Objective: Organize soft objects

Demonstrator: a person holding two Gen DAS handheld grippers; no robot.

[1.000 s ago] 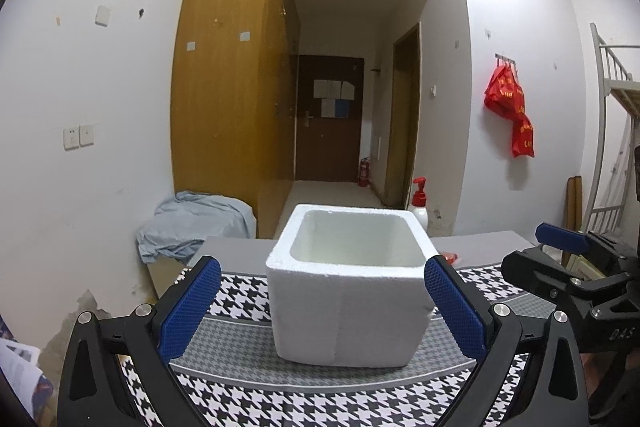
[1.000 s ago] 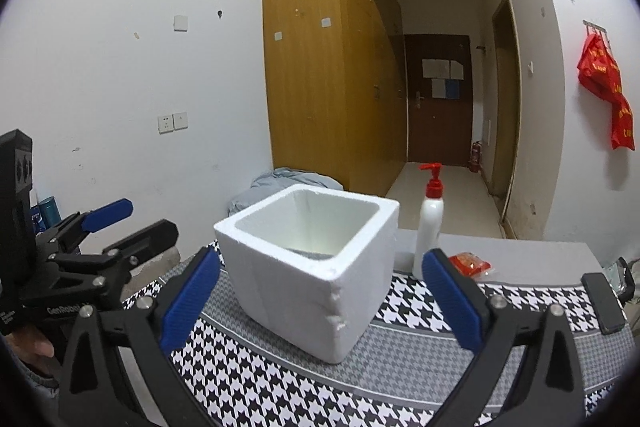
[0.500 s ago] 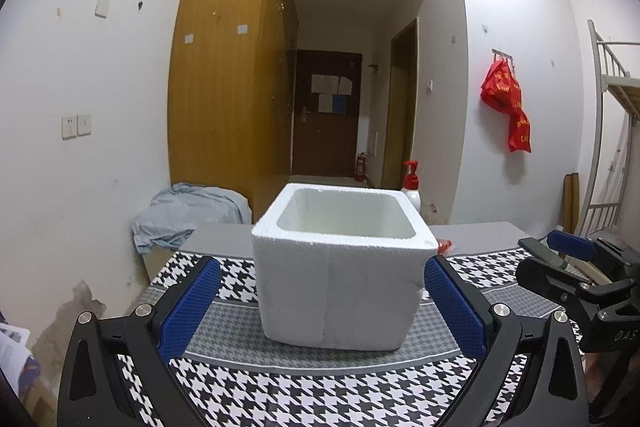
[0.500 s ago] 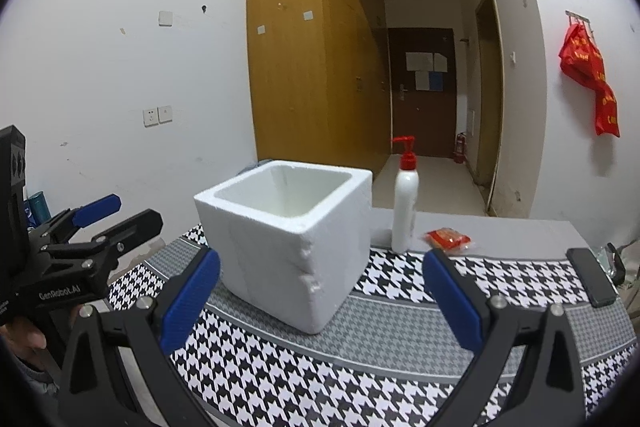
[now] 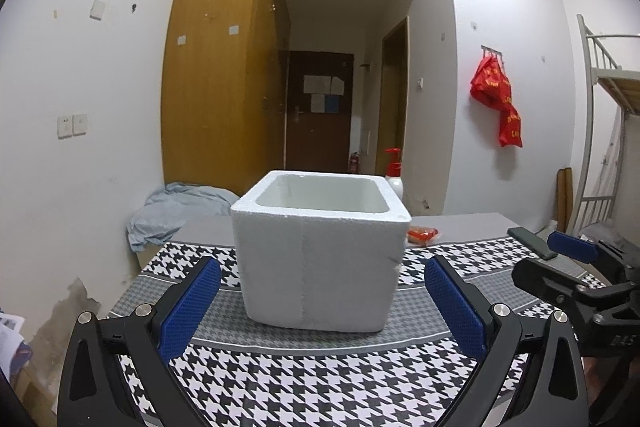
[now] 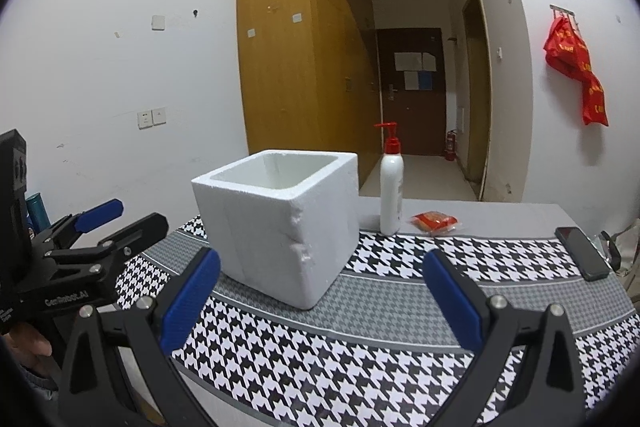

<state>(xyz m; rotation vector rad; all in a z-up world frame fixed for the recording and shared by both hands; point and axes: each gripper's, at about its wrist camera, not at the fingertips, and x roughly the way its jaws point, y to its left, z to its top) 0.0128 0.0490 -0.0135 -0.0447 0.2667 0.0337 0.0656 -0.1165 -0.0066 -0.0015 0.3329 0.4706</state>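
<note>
**Both grippers spread, hovering in front of foam box**

Left gripper [image 5: 322, 301]: blue-padded fingers [image 5: 188, 307] spread wide, nothing between them. It hangs low over the houndstooth cloth [image 5: 320, 387], aimed straight at the near face of the white foam box [image 5: 320, 267].

Right gripper [image 6: 320, 301]: fingers [image 6: 452, 301] also wide apart, holding nothing. It points past the box's right corner, above the cloth. Each gripper shows at the edge of the other's view: the right one at the right edge of the left wrist view, the left one at the left edge of the right wrist view, with part of a hand [image 6: 28, 343] below it.

Foam box: upright on the cloth-covered bench [image 6: 480, 211], open top, toward the left half of it. The interior looks empty from here, but the bottom is hidden behind the rim. The corner facing the right camera is chipped in two spots.

Behind and right of the box, on the bare grey strip of the bench: a white pump bottle [image 6: 391, 187] with a red pump head, upright, and just right of it a small red packet [image 6: 436, 221] lying flat. A black phone [image 6: 582, 253] lies flat near the right edge of the bench.

Off the bench: a crumpled light-blue cloth [image 5: 176, 211] is piled low by the wooden wardrobe [image 5: 224, 67], beyond the bench's far left corner. A red bag [image 5: 498, 103] hangs on a wall hook, right.
</note>
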